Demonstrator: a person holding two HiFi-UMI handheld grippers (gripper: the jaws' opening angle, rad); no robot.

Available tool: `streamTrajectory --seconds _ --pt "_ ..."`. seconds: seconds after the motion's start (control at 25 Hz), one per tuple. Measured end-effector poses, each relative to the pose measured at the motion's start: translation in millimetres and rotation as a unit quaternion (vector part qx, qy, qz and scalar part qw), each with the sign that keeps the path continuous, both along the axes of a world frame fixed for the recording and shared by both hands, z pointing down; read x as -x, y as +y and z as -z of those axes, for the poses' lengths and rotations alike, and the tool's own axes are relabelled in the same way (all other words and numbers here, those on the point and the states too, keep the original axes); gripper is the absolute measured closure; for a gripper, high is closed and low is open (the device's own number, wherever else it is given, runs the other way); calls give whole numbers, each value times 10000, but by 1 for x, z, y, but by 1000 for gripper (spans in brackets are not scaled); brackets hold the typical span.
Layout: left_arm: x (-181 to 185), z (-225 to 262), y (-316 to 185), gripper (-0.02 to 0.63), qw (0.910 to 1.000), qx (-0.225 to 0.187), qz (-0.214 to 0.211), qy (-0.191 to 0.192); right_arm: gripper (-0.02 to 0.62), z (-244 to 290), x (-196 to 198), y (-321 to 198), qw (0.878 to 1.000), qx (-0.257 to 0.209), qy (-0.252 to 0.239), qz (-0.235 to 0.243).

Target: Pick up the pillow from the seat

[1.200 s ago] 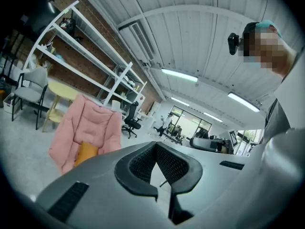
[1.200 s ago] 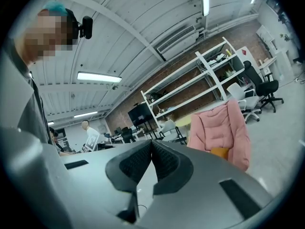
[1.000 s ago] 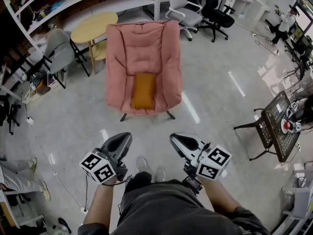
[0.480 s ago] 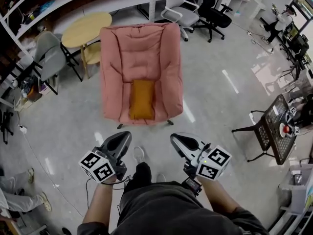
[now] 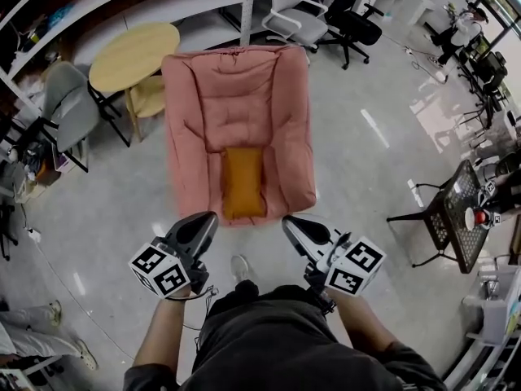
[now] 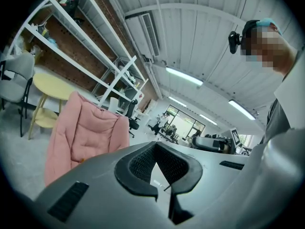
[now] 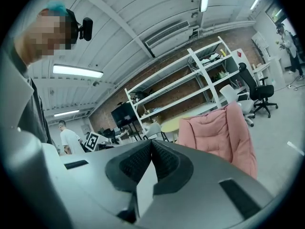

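Note:
An orange pillow lies lengthwise on the seat of a pink padded armchair in the middle of the head view. Both grippers are held low, just short of the chair's front edge. My left gripper is at the pillow's lower left and my right gripper at its lower right. Each one is shut with nothing between its jaws. The left gripper view has the armchair at its left behind the shut jaws; the right gripper view has the armchair at its right.
A round yellow table and a grey chair stand left of the armchair. Office chairs are behind it. A black metal side table stands at the right. Shelving runs along the back wall.
The armchair and pillow have come nearer and now sit lower in the head view, close to the gripper tips. Both grippers stay shut and level.

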State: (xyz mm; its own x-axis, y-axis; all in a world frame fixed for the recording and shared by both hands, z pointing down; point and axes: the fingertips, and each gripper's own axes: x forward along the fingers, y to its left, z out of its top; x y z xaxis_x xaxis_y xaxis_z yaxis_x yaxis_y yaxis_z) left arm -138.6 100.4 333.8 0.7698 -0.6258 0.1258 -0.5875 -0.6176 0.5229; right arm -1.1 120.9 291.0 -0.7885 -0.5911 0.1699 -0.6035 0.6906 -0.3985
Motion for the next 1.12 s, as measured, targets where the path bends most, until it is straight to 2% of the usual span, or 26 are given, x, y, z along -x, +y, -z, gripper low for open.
streamTrajectory --seconds 0.32,0.68,0.92,1.12 --pt "18 -16 -52 597 9998 107 -158 -55 583 -12 21 -50 9999 112 35 -112" --pt "12 -53 -113 597 9987 484 -119 -129 583 -46 17 -108 9988 488 42 -47" --pt "0 -110 -174 596 9953 928 71 -283 583 -84 4 -167 9967 774 -22 228" --pt "-1 -186 -234 595 9885 1415 217 -481 583 -124 -5 -226 9931 1087 -64 440"
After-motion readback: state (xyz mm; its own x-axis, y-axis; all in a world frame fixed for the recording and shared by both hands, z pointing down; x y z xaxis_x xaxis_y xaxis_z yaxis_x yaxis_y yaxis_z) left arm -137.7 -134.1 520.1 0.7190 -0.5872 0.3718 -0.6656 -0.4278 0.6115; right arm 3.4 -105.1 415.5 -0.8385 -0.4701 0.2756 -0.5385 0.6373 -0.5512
